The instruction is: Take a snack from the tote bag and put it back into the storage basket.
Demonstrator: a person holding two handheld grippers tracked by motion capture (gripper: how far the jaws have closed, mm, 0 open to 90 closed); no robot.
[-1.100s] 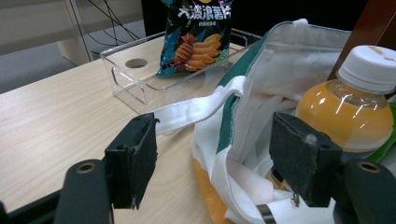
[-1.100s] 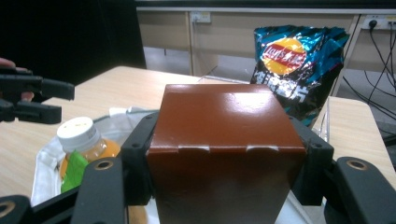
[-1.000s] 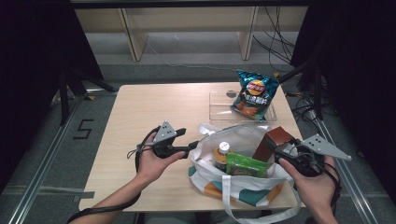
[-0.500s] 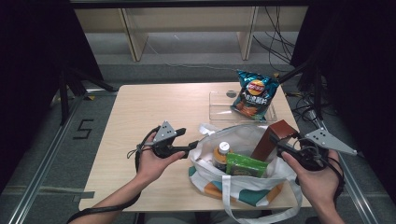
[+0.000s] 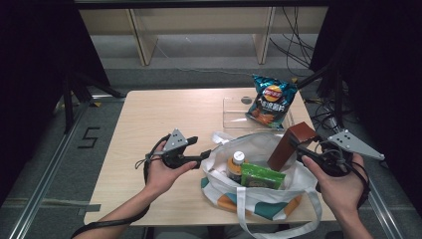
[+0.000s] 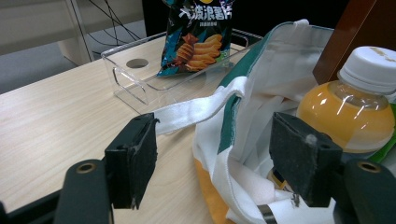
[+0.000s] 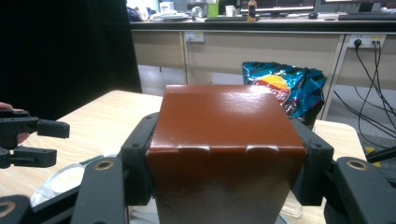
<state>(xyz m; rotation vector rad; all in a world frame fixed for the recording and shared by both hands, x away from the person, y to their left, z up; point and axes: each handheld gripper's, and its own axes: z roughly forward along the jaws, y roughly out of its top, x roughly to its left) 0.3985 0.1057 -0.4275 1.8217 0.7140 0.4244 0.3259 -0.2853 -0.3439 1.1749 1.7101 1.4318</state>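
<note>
A white tote bag with teal and orange patches stands open at the table's near right. Inside it are an orange-drink bottle with a white cap and a green packet. My right gripper is shut on a brown box and holds it tilted over the bag's right rim. In the right gripper view the box sits between both jaws. My left gripper is open at the bag's left rim. In the left gripper view the bag's edge and the bottle lie between and beyond its jaws.
A blue chip bag leans in a clear plastic tray at the table's far right. The left half of the wooden table is bare. Cables and dark stands crowd the floor at the right. A shelf unit stands behind the table.
The right gripper has lifted the brown box slightly up and to the right above the bag. The left gripper has stayed put.
</note>
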